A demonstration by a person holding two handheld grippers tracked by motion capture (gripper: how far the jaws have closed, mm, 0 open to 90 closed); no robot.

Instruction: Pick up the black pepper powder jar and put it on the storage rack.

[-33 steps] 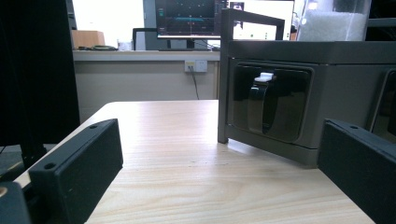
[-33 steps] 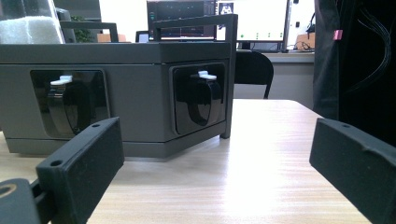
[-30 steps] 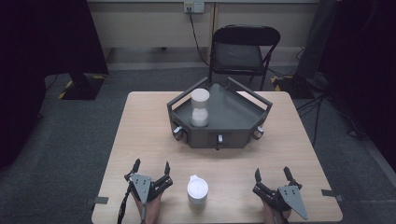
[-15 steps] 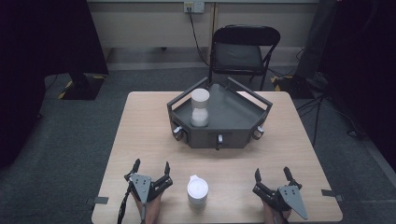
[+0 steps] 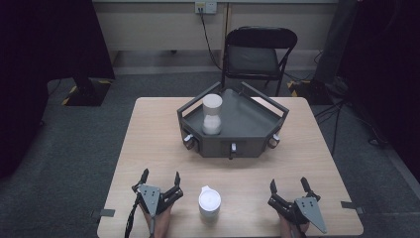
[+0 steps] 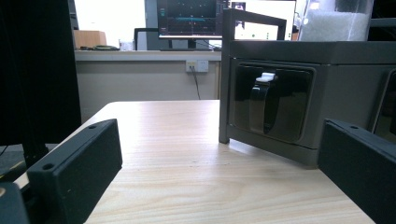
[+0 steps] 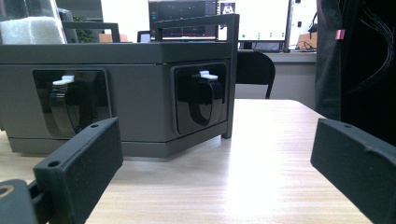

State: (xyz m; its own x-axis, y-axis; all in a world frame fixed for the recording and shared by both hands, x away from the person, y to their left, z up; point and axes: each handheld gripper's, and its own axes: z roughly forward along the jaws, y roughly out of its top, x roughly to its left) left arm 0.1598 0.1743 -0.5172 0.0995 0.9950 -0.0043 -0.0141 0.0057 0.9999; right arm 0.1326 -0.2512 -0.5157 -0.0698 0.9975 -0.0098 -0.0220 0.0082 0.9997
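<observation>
At the near edge of the light wooden desk [image 5: 148, 144], the left claw [image 5: 159, 177] and the right claw [image 5: 288, 185] rest low, both pointing away from the person, jaws wide apart and holding nothing. Between them, nearer the left claw, stands a small white round jug with a lid [image 5: 209, 203], upright and touching neither. Farther back sits a dark grey tray with angled sides [image 5: 257, 119], with a clear tall container of white stuff [image 5: 212, 114] standing in it.
</observation>
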